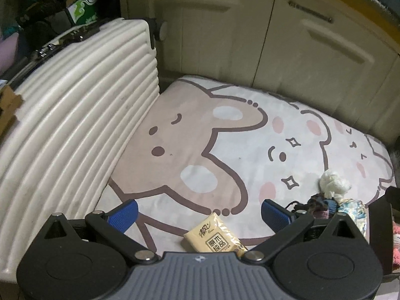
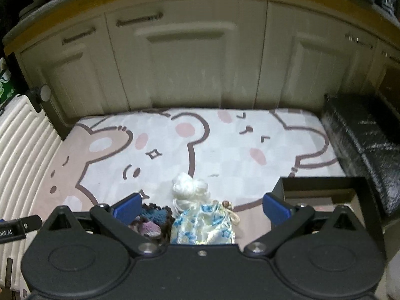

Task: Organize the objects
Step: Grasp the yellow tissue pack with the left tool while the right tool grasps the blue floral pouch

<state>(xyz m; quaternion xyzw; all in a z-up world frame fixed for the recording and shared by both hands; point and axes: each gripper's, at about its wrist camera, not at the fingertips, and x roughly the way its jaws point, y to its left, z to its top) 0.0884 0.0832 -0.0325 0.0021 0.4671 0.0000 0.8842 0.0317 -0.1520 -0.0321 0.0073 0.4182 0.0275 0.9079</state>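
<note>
A yellow tissue pack [image 1: 215, 237] lies on the cartoon mat [image 1: 225, 135] just in front of my open, empty left gripper [image 1: 200, 212]. To its right lie a white yarn bundle [image 1: 333, 183], a dark knitted piece [image 1: 320, 206] and a blue-floral pouch [image 1: 352, 208]. In the right wrist view my right gripper [image 2: 201, 206] is open and empty, with the floral pouch [image 2: 203, 226], the knitted piece [image 2: 152, 221] and the white yarn bundle [image 2: 188, 187] between and just beyond its fingers. A dark open box [image 2: 322, 192] stands at the right.
A cream ribbed suitcase [image 1: 75, 130] lies along the mat's left edge. Cream cabinet doors [image 2: 187, 70] close off the far side. A black padded object [image 2: 362, 145] lies to the right of the mat. The cartoon mat also shows in the right wrist view [image 2: 225, 145].
</note>
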